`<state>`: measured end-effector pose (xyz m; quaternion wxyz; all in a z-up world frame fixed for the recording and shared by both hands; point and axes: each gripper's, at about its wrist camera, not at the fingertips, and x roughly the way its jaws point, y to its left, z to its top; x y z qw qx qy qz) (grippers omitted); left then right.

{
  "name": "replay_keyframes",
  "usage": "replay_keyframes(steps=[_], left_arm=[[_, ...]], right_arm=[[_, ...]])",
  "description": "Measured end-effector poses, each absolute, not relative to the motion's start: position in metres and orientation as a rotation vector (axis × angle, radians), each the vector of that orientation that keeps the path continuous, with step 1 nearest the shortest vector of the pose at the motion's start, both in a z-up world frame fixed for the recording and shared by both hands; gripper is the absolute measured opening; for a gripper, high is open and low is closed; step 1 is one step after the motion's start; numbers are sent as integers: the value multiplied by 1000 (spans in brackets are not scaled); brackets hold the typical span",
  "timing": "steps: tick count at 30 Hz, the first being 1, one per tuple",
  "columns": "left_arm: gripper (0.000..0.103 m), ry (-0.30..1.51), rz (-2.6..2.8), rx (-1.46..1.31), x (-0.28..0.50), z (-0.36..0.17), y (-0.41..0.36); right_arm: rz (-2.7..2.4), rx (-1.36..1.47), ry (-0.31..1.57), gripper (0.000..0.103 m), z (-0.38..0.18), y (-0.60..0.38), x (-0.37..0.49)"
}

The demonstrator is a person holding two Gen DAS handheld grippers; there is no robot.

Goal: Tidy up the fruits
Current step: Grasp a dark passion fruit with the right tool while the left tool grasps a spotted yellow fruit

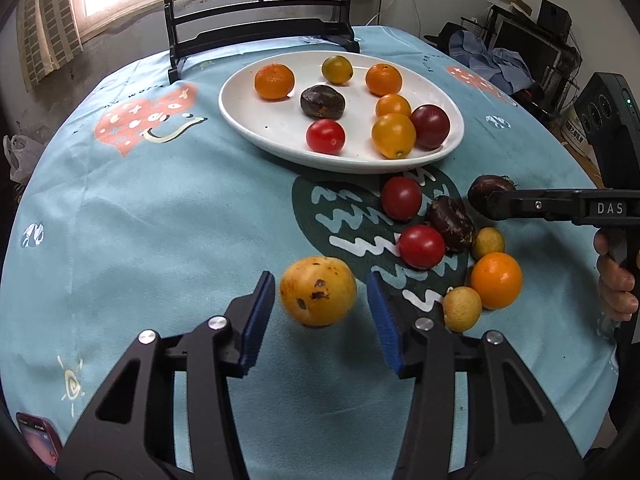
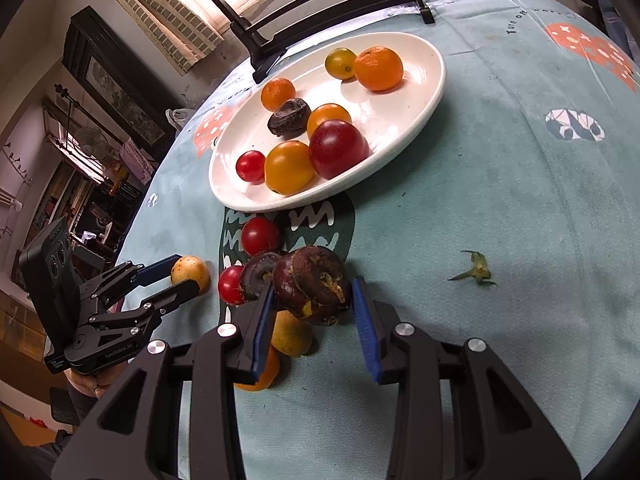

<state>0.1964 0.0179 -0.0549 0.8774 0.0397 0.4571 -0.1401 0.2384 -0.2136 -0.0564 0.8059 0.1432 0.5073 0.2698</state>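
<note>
A white plate (image 1: 248, 120) at the back of the table holds several small fruits: oranges, tomatoes and a dark one. It also shows in the right wrist view (image 2: 400, 120). My left gripper (image 1: 322, 306) is open, its pads on either side of a spotted yellow fruit (image 1: 318, 291) on the cloth. My right gripper (image 2: 314, 306) has its pads around a dark brown fruit (image 2: 314, 290); the left pad touches it and a narrow gap shows at the right pad. Loose fruits lie between the two grippers: red tomatoes (image 1: 401, 198), a dark fruit (image 1: 452, 222), an orange (image 1: 496, 280).
A light blue printed cloth (image 1: 160, 240) covers the round table. A black wooden stand (image 1: 260, 28) is behind the plate. A green fruit stem (image 2: 474, 270) lies on the cloth to the right. A phone (image 1: 38, 440) sits at the near left edge.
</note>
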Motion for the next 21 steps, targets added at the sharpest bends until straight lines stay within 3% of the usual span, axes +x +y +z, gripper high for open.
replay_keyframes(steps=[9,21], left_arm=[[40,981,-278,100,200,-63,15],[40,926,-282,81,195,-49,17]], right_arm=[[577,303,1073,38,-54,-213,237],[621,274,983,38,-39,-210,229]])
